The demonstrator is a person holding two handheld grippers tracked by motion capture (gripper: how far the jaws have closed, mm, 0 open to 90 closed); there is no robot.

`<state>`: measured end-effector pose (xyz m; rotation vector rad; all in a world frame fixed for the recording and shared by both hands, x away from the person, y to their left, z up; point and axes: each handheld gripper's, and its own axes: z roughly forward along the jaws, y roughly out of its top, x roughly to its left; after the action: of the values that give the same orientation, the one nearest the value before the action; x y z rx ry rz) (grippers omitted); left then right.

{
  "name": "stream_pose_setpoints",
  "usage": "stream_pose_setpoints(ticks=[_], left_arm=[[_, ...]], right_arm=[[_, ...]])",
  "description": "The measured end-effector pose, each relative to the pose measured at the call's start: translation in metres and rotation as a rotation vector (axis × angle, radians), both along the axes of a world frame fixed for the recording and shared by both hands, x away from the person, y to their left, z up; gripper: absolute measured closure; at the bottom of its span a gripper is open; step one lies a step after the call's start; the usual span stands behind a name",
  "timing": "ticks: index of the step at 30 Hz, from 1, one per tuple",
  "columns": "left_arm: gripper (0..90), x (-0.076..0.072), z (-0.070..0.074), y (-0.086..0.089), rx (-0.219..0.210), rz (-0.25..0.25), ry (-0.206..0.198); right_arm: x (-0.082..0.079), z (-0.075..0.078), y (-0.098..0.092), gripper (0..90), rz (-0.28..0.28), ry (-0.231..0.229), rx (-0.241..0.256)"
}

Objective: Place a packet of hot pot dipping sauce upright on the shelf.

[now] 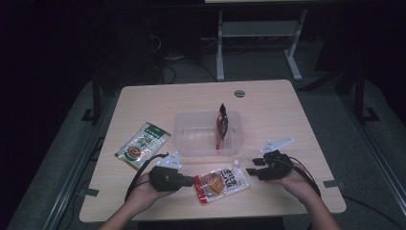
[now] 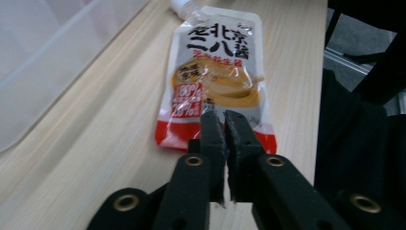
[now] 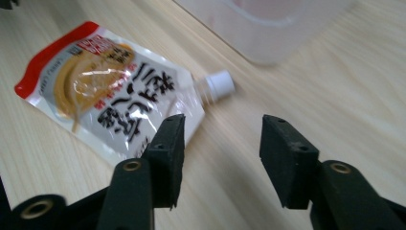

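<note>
Nearest the camera, the left gripper [image 1: 187,181] is reaching along the table [image 1: 268,100], its fingers [image 2: 213,136] pressed almost together at the red bottom edge of the sauce pouch [image 1: 221,183]; whether they are pinching that seam or merely resting over it is hard to judge from the left gripper view. Lying flat near the front edge, the pouch is pointing its white spout [image 3: 217,85] toward the clear plastic bin [image 1: 184,143], where a red packet [image 1: 222,125] is already standing. A green snack bag [image 1: 142,144] is lying well to the left. On the right, the right gripper [image 1: 250,171] is hovering just beside the spout end, fingers [image 3: 286,158] spread wide and holding nothing. To do this well, the left one should be gripping the seam, not the bulging middle, while the right is closing low on the neck, so the pouch lifts level into the bin.
</note>
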<state>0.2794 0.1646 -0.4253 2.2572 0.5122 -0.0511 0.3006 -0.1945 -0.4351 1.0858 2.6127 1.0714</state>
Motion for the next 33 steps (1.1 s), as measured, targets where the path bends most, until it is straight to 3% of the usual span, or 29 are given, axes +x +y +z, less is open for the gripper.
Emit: stream_pose_setpoints(ticks=[2,7,11,14,18,24,27,33], left_arm=[[89.4,0.001,-0.001,-0.006,0.010,-0.011,0.006],[89.4,0.000,-0.004,-0.018,0.034,-0.035,0.001],[89.3,0.002,-0.008,-0.023,0.045,-0.036,0.003],[89.3,0.005,-0.011,-0.026,0.037,-0.030,0.005],[89.2,0.008,-0.014,-0.030,0.054,-0.027,-0.006],[89.2,0.012,-0.018,-0.036,0.065,-0.029,-0.004],[89.2,0.012,-0.024,-0.039,0.088,-0.053,0.007],[89.3,0.013,-0.027,-0.039,0.088,-0.057,0.020]], right_arm=[[-0.005,0.002,-0.007,46.3,-0.048,0.004,0.022],[-0.011,0.000,-0.011,46.7,-0.051,0.000,0.003],[-0.014,0.001,-0.014,48.4,-0.087,0.001,0.041],[-0.020,-0.002,-0.014,46.0,-0.072,0.009,0.047],[-0.026,-0.006,-0.011,43.3,-0.044,0.020,0.008],[-0.023,-0.005,-0.008,40.8,-0.036,0.020,0.028],[-0.023,-0.006,-0.007,36.3,-0.027,0.054,0.030],[-0.018,-0.006,-0.006,30.4,-0.031,0.090,0.051]])
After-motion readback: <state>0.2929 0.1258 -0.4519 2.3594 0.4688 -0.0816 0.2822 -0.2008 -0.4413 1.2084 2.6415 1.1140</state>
